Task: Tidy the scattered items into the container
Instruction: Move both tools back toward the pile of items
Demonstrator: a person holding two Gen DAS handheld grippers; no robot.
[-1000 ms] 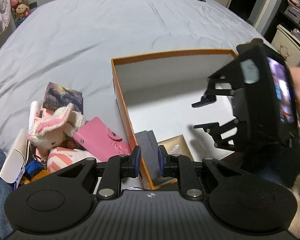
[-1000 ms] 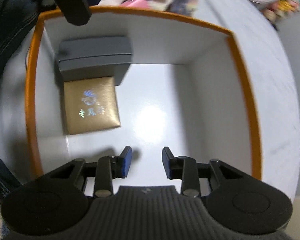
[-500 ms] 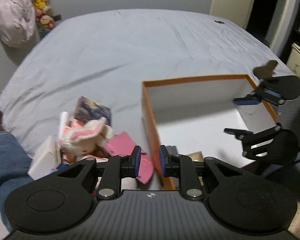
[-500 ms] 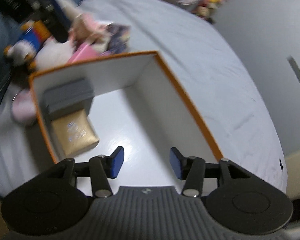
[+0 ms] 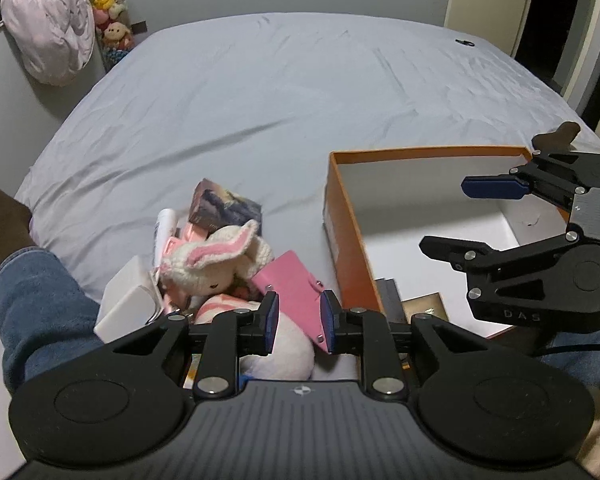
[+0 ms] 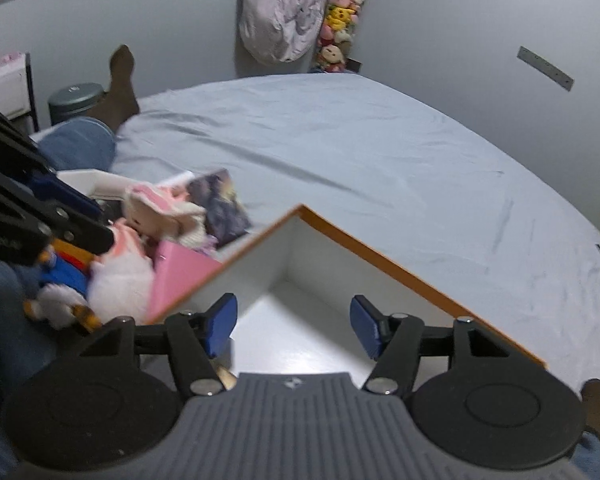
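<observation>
The orange box (image 5: pixel 342 216) with white inside walls sits on the bed, holding a grey case (image 5: pixel 388 296) and a gold case (image 5: pixel 424 306). Left of it lies a pile: crocheted bunny (image 5: pixel 216 260), pink wallet (image 5: pixel 296 284), dark picture card (image 5: pixel 224 206), white box (image 5: pixel 126 296) and pink-white plush (image 5: pixel 276 352). My left gripper (image 5: pixel 299 322) hovers over the wallet, its jaws narrow and opening, the pads pressing on nothing. My right gripper (image 6: pixel 294 326) hangs over the box's rim (image 6: pixel 380 258) with jaws opening wide and nothing between them. The left wrist view shows the right gripper (image 5: pixel 444 216) above the box's near right side.
A person's jeans leg (image 5: pixel 32 292) and dark-socked foot (image 5: pixel 0 208) lie left of the pile. The grey bed sheet (image 5: pixel 280 100) stretches beyond. A pink jacket (image 5: pixel 48 20) and stacked plush toys (image 5: pixel 108 8) hang on the far wall. A blue-orange toy (image 6: pixel 64 276) sits by the pile.
The right gripper rose out of the box, rolled and spread its jaws. The left gripper shifted from the box's orange wall over the pink wallet and its jaws parted a little.
</observation>
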